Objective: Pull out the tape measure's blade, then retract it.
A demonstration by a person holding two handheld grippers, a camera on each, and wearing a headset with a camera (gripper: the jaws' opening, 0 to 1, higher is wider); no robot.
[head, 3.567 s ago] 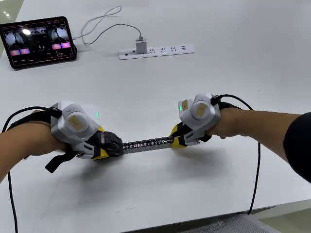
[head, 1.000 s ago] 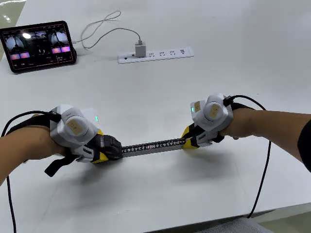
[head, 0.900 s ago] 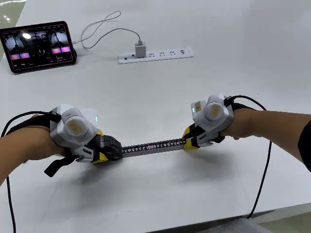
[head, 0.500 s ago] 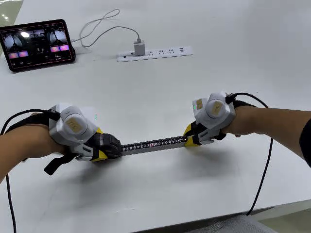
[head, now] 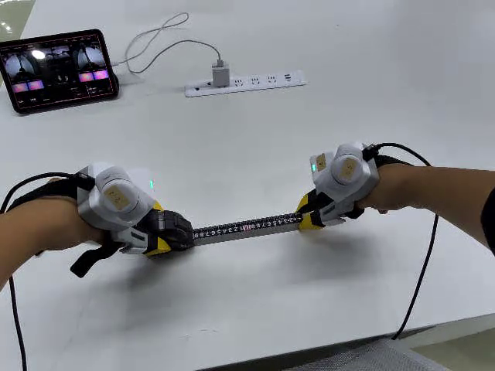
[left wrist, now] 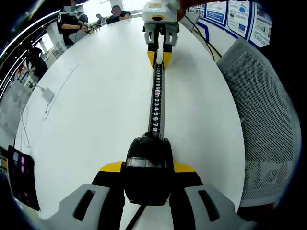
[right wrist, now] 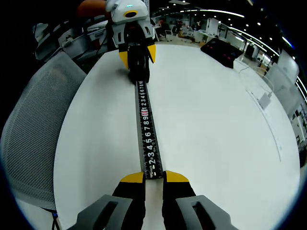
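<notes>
Head view, left side: my left gripper is clamped on the black tape measure case. The case is low over or on the plain white surface; I cannot tell which.
Left gripper view: my yellow-tipped jaws press both flanks of the case, and the blade leaves its mouth straight ahead.
Middle: the dark numbered steel blade spans the gap between the two grippers, straight and nearly level, just above the surface.
Right side: my right gripper is pinched on the blade's free end. In the right gripper view the lowest numbers sit right at my jaw tips.
Step in hand: I judge this the pull-out half, with a short length of blade exposed and the retract not yet begun.
Next move: either draw the right gripper farther right for more blade, or start the return. For the return I would hold the case firm and walk the right gripper toward it, keeping the pinch so the spring cannot snap the blade home.
Risk: a slipped pinch would let the blade whip back, and a twisted pull could buckle it.
</notes>
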